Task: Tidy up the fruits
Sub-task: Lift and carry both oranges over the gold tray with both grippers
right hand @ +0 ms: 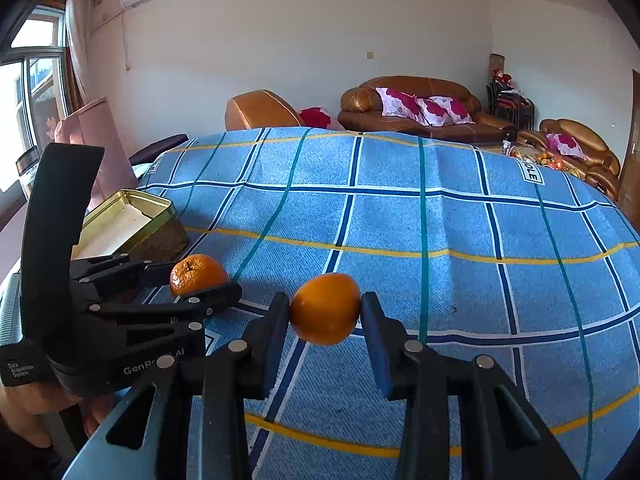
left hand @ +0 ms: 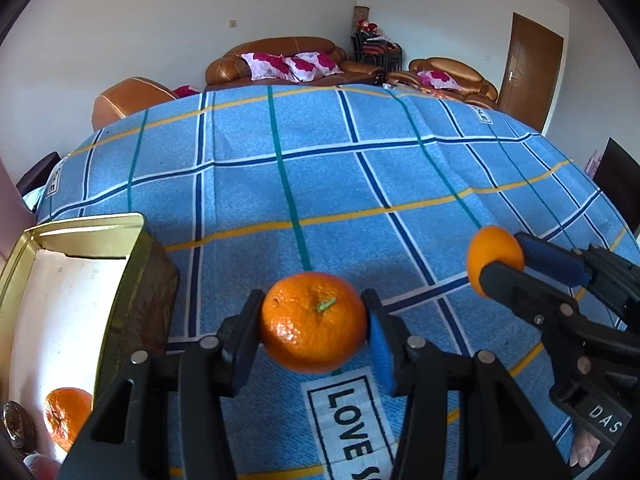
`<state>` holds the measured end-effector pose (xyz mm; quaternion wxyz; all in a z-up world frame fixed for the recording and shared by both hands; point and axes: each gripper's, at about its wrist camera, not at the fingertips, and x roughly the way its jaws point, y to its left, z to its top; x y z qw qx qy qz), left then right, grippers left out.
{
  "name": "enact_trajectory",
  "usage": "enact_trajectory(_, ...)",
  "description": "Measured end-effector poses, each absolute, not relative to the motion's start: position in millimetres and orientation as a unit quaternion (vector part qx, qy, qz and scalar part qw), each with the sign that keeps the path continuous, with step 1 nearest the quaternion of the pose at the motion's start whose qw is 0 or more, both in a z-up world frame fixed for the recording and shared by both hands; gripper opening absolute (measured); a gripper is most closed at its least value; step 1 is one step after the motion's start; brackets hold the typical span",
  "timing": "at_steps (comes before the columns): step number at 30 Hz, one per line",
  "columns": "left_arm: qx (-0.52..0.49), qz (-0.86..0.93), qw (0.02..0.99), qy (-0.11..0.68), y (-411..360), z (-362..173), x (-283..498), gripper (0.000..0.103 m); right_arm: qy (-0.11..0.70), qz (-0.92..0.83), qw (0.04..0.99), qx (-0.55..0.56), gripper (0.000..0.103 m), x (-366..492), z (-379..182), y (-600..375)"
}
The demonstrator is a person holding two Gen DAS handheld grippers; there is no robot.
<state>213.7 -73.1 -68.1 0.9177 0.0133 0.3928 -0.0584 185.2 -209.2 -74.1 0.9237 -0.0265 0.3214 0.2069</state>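
Observation:
My left gripper [left hand: 314,314] is shut on a tangerine with a green stem [left hand: 314,322], its fingers pressing both sides just over the blue checked cloth [left hand: 320,184]. In the right wrist view this left gripper [right hand: 200,280] and its tangerine [right hand: 196,274] are at the left. My right gripper [right hand: 325,306] is shut on a smoother tangerine [right hand: 325,308], held a little above the cloth [right hand: 400,220]. In the left wrist view that right gripper [left hand: 502,256] and fruit [left hand: 494,258] appear at the right. An open gold tin [left hand: 120,280] at the left holds another tangerine [left hand: 66,416].
The tin [right hand: 132,216] stands near the cloth's left edge. A person's hand [right hand: 24,412] holds the left gripper. Brown sofas with flowered cushions [right hand: 420,108] stand beyond the far edge, and a pink object [right hand: 100,140] and a window are at the left.

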Motion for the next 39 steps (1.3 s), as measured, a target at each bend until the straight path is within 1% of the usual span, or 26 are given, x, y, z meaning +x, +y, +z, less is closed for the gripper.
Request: enact_trajectory(39,0.043,-0.047,0.965,0.254,-79,-35,161,0.05,0.207,0.204,0.956,-0.048,0.039,144,-53,-213)
